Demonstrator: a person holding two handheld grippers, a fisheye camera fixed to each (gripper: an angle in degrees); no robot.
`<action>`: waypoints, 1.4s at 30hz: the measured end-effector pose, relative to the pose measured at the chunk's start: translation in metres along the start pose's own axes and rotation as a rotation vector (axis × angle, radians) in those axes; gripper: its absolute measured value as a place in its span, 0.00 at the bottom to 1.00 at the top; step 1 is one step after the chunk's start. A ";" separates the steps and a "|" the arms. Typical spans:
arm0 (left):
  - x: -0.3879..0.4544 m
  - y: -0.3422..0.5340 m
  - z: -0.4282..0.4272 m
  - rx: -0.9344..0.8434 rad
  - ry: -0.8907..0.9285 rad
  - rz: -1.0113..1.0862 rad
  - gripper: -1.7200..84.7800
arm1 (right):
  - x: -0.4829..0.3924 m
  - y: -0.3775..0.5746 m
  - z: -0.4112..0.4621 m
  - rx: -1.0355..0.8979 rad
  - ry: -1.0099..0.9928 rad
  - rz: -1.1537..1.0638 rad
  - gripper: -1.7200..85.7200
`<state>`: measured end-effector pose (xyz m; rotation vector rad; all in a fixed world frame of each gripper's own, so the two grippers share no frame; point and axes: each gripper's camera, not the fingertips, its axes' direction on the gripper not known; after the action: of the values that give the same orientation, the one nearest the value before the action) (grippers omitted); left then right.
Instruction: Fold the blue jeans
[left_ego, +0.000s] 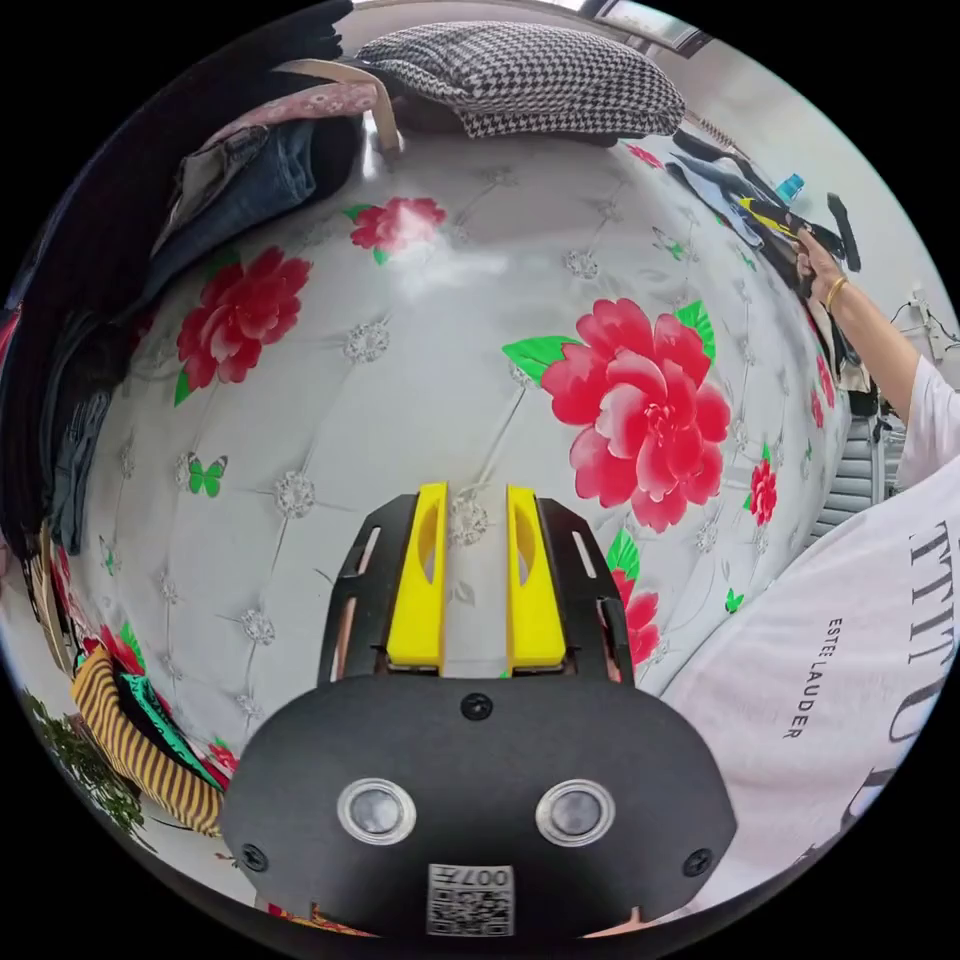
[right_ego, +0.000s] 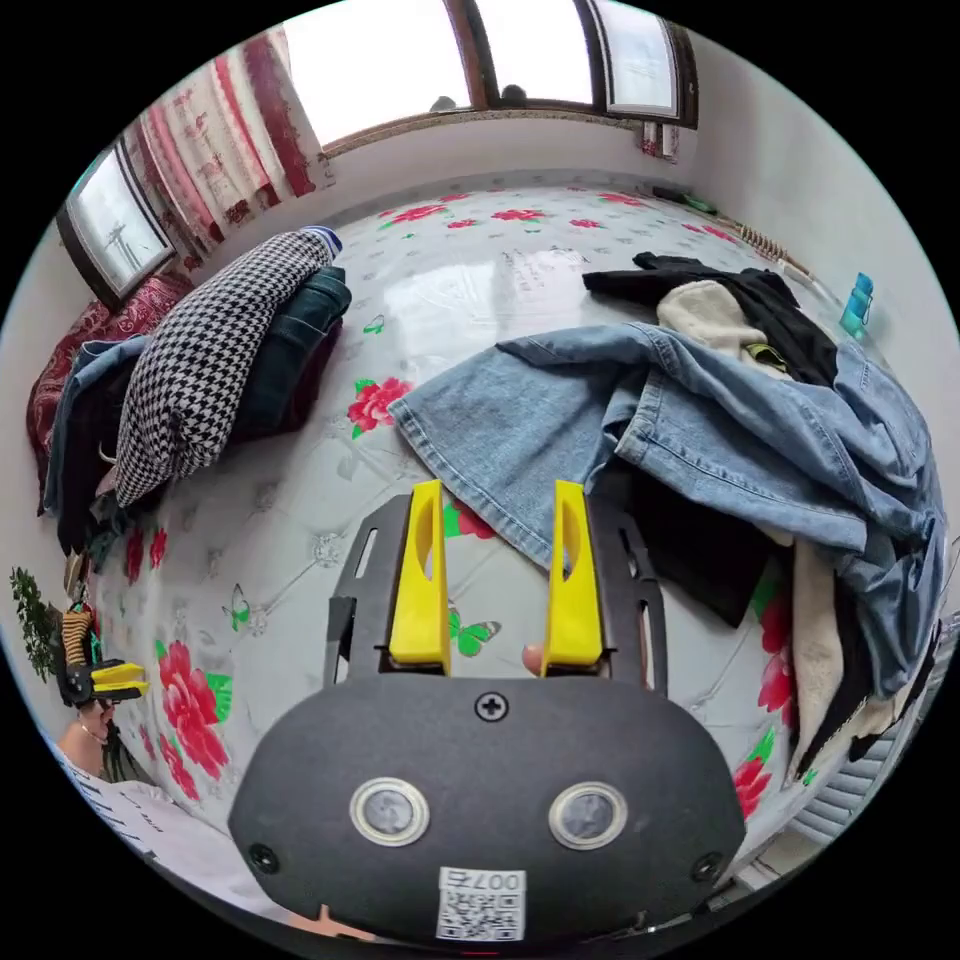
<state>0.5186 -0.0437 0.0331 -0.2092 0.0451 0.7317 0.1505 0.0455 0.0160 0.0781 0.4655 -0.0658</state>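
The light blue jeans (right_ego: 700, 430) lie crumpled on the flowered white bed sheet (right_ego: 300, 520), draped over a heap of dark and cream clothes. One leg stretches flat toward my right gripper (right_ego: 497, 490). That gripper hovers open just short of the leg's hem, nothing between its yellow jaws. My left gripper (left_ego: 477, 490) hangs open over bare sheet (left_ego: 420, 400), holding nothing. In the left gripper view the jeans (left_ego: 715, 195) show far off at the upper right, beside the person's hand (left_ego: 815, 262). The left gripper (right_ego: 118, 680) also shows small at the lower left of the right gripper view.
A houndstooth garment (right_ego: 210, 340) tops a stack of folded dark clothes (right_ego: 295, 340) at the bed's left side. A black garment (right_ego: 740, 290) and a cream one (right_ego: 710, 310) lie under the jeans. A blue bottle (right_ego: 855, 300) stands by the wall. A striped garment (left_ego: 130, 740) lies at the bed's edge.
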 end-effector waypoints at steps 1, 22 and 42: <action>0.010 0.005 0.001 -0.014 -0.013 0.027 0.11 | 0.001 -0.003 0.011 -0.051 0.003 -0.003 0.13; -0.048 0.060 -0.041 0.261 0.360 -0.177 0.01 | -0.248 0.168 -0.089 -0.092 -0.606 -0.294 0.02; -0.163 0.333 -0.098 0.428 0.214 -0.564 0.04 | -0.188 0.158 -0.149 0.046 -0.378 -0.261 0.08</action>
<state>0.1785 0.0698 -0.1020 0.1118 0.3299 0.1239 -0.0704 0.2251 -0.0222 0.0477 0.0943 -0.3415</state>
